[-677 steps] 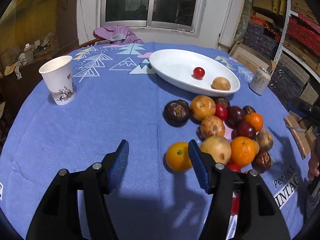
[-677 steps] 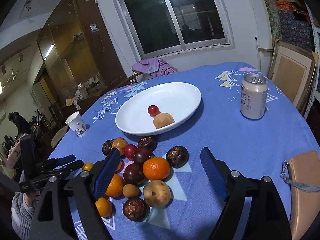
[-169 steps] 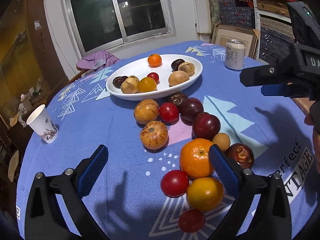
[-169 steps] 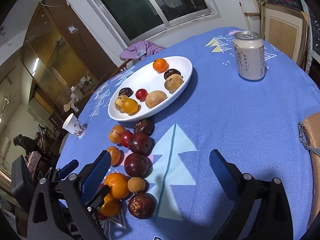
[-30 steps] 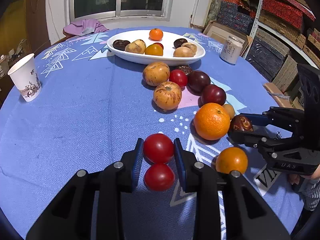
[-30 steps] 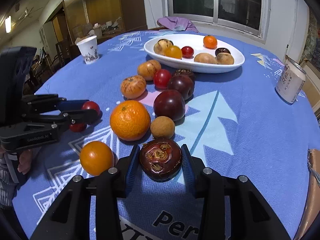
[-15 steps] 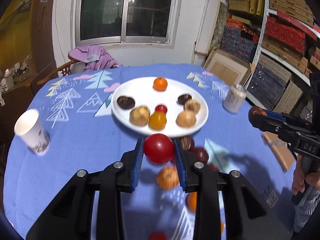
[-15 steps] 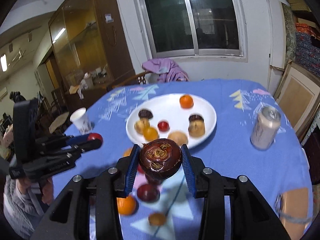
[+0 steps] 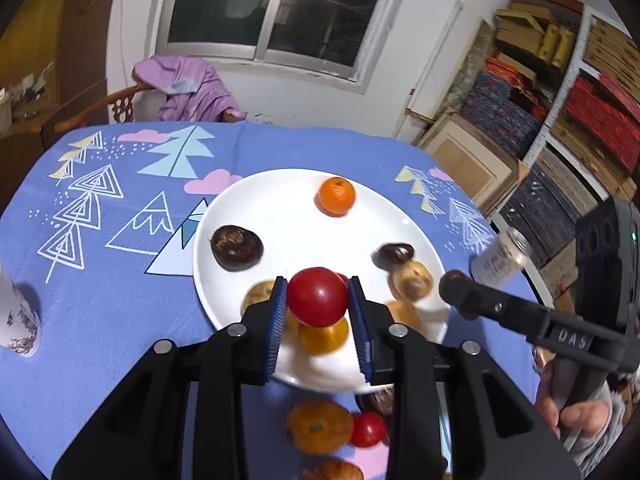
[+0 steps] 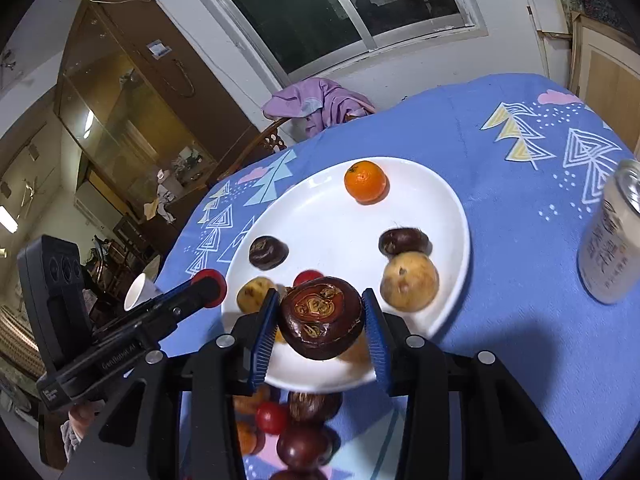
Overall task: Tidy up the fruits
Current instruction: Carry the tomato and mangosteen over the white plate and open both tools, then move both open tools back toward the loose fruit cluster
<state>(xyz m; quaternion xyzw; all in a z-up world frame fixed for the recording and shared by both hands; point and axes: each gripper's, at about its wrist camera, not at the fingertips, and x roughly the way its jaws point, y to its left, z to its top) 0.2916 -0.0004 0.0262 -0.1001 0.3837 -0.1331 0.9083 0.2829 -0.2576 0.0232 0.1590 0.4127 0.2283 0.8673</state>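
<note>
My left gripper [image 9: 318, 312] is shut on a red tomato [image 9: 317, 297] and holds it above the near part of the white plate [image 9: 288, 220]. My right gripper [image 10: 320, 320] is shut on a dark brown mangosteen [image 10: 321, 317], above the plate's [image 10: 332, 216] near rim. On the plate lie an orange [image 9: 337, 196], a dark mangosteen [image 9: 236, 247], brown and yellow fruits [image 9: 411, 280], partly hidden behind the held fruit. Loose fruits [image 9: 320, 426] lie on the blue cloth below the grippers [image 10: 298, 412].
A drink can [image 10: 612, 248] stands right of the plate. A paper cup [image 9: 16, 320] stands at the left edge. A chair with purple cloth [image 9: 188, 92] is behind the table. Shelves of boxes [image 9: 560, 112] fill the right side.
Both grippers, each still holding its fruit, have moved forward and closer over the plate. The plate now fills more of both views.
</note>
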